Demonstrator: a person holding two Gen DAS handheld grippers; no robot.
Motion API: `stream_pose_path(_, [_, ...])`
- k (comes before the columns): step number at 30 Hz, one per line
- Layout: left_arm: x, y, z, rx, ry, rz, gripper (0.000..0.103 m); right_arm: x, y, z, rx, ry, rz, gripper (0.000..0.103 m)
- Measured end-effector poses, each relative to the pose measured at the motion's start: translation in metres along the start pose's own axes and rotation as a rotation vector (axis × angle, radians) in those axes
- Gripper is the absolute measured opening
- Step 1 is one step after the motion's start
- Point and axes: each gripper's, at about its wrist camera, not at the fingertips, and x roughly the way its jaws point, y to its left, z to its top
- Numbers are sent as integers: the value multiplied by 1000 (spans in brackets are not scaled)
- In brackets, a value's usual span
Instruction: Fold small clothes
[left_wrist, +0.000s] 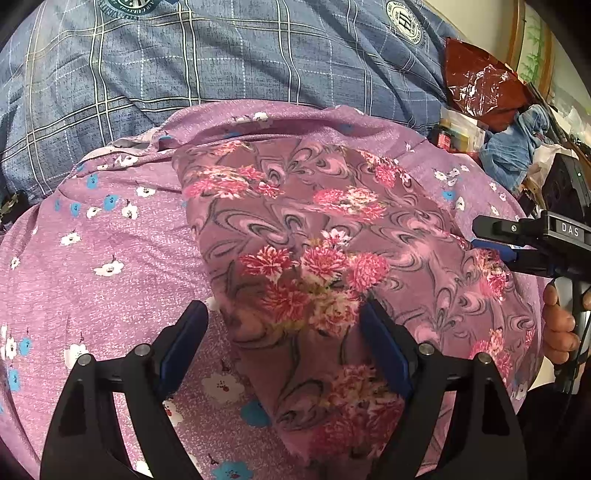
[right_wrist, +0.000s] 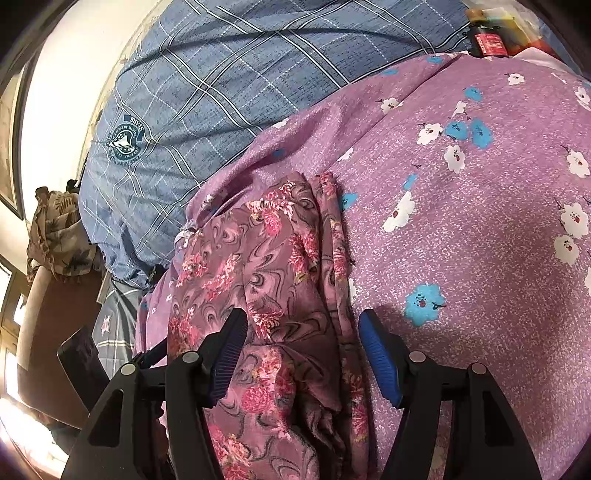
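A small rose-print cloth (left_wrist: 314, 240) lies partly folded on a lilac flowered sheet (left_wrist: 110, 258) spread over a bed. It looks thin, light and limp, likely to sag and slide against the sheet, so it is best pinched at a corner or a folded edge, taking all layers together. The left tongs (left_wrist: 284, 332) stand wide, one corner of the cloth lying loose between the pads, which do not press it. The right tongs (right_wrist: 303, 354) are open at a middling width, straddling a bunched, pleated end of the cloth without gripping it. In the left view, the right tongs reach in from the far right, a hand (left_wrist: 561, 325) on the grip. Beyond both tongs lies a blue checked quilt (left_wrist: 221, 55); past the right tongs is clutter too small to name. How many layers the cloth has, and where its far edges run, cannot be made out.
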Motion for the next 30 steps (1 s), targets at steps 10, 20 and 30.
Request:
stream_pose_path(10, [5, 1, 4, -13, 1, -31, 86, 12, -6, 5, 19, 32, 30, 66])
stream_pose_path(20, [13, 8, 8, -68, 18, -86, 86, 27, -3, 7, 13, 75, 90, 66])
stream_pose_path(30, [17, 10, 12, -98, 27, -142, 86, 37, 4, 5, -33, 93, 107, 63])
